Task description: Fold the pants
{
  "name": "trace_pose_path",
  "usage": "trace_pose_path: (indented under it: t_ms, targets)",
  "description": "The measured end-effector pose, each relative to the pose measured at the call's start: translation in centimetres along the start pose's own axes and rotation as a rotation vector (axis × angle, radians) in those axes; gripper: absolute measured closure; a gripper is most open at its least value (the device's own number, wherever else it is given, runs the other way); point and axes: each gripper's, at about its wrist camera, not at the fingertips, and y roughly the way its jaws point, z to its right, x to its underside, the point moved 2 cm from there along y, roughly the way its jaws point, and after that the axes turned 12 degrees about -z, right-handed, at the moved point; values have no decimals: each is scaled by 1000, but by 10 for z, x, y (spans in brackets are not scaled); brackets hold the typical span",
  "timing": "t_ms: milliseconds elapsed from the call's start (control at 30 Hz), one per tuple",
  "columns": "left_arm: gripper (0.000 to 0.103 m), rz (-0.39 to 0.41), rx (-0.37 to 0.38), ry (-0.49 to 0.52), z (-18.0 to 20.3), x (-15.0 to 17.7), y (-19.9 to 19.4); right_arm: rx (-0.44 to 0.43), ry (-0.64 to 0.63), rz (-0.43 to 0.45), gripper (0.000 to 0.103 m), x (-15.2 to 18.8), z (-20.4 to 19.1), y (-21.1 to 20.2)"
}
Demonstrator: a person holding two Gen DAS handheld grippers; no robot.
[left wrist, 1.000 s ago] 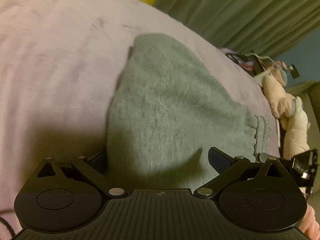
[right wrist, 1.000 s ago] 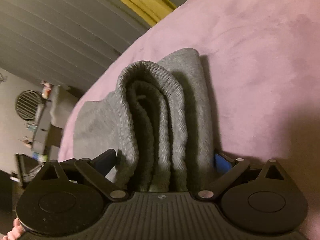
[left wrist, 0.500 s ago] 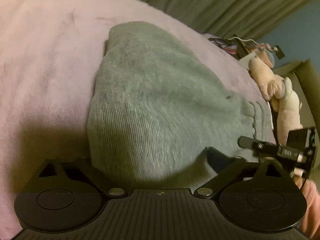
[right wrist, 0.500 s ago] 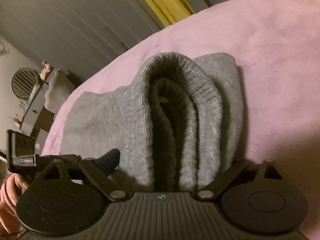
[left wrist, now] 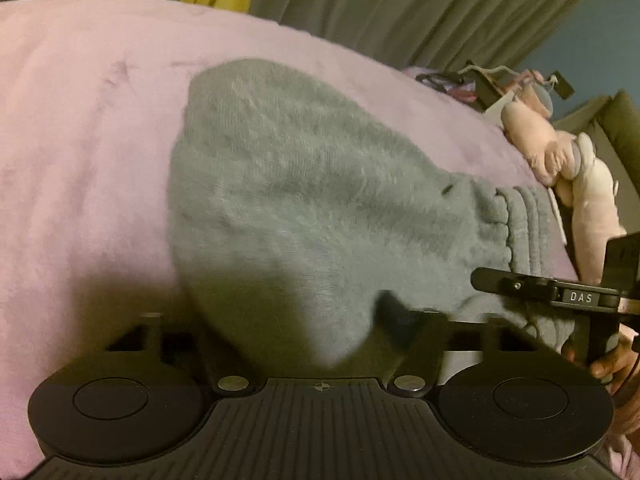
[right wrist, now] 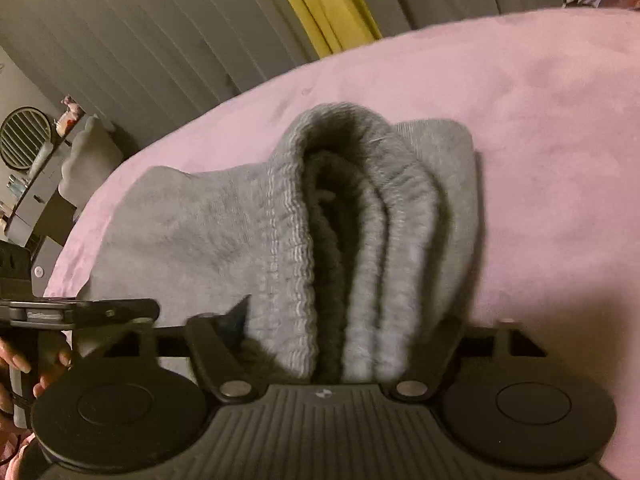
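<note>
The grey pants (left wrist: 304, 208) lie folded into a thick bundle on a pink blanket (left wrist: 80, 152). My left gripper (left wrist: 296, 332) is shut on the folded edge of the pants; its left finger is hidden under the cloth. In the right wrist view the ribbed waistband layers (right wrist: 344, 240) stand stacked between the fingers, and my right gripper (right wrist: 340, 340) is shut on them. The right gripper also shows in the left wrist view (left wrist: 560, 296), and the left one in the right wrist view (right wrist: 80, 308).
A pink plush toy (left wrist: 568, 176) lies at the blanket's far right edge, with clutter behind it. Green curtains (left wrist: 400, 8) with a yellow strip hang behind the bed. A fan and shelves (right wrist: 28, 152) stand at the left in the right wrist view.
Both grippers have closed in on the pants and drawn back and up a little. More of the room shows, and each gripper has come into the other's view.
</note>
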Motion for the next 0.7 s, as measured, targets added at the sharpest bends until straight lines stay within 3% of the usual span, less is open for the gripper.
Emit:
trace_pose_path:
  t_ms: [67,133,267,533,567,600,667,700]
  targets:
    - [59,15,30,-67,-2,-3,-5,-23,24,22,45,-3,-3,-10]
    - [62,46,60,-86,3,-7,-11,-40,7,53,46,-9,-13,-20]
    - [64,106,103,-38,27,-19,-23,-95,-38,109,49,-27,-34,-41]
    - [63,207,106,46,66,-58,-39,-64,-18,248,48,-71,-32,-76]
    - [54,208,92,38,64,-61,-39,-55,-20,263,43,-75,-29,-79]
    - [49,207,31,20,62,-66,-37,-32,-29,272,39,-79,-24,-81]
    - [33,193,-137,-46,55,-68,-35,80,11,253,13,-84,-10,-81]
    - [31,182,-227,-73,51,-65,-32,135,56,240,10,-84,-3,-80]
